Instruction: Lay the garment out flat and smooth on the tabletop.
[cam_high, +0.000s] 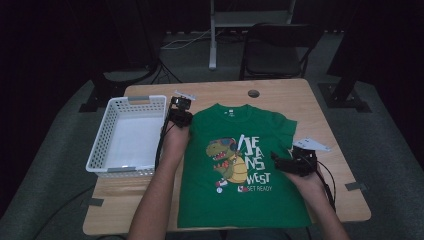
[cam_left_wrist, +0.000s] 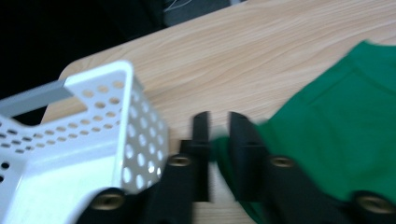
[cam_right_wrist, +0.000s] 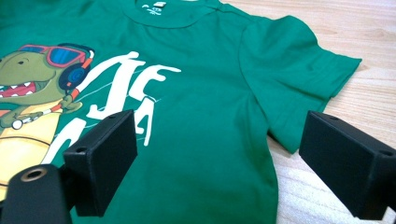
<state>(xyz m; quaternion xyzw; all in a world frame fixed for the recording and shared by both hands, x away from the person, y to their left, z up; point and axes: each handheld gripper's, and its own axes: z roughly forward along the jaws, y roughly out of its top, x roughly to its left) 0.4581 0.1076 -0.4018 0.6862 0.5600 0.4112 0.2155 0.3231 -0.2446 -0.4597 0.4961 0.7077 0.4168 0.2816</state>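
One green T-shirt (cam_high: 240, 165) lies flat, front up, across the middle of the wooden table (cam_high: 300, 95), its collar toward the far edge and its hem at the near edge. A cartoon dinosaur in sunglasses and headphones (cam_high: 227, 157) is printed on the chest, with white lettering (cam_high: 255, 160) beside it. My left claw (cam_left_wrist: 217, 140) sits at the shirt's left shoulder, jaws nearly shut with a fold of the green sleeve pinched between them. My right claw (cam_right_wrist: 219, 154) hangs over the shirt's right side, just below the other sleeve (cam_right_wrist: 299, 79), jaws spread wide with nothing between them. Just beside my left claw, to its left, stands a white basket with round holes in its walls (cam_high: 127, 135). Beyond the table, on the dark floor, I see a black chair (cam_high: 275, 47).
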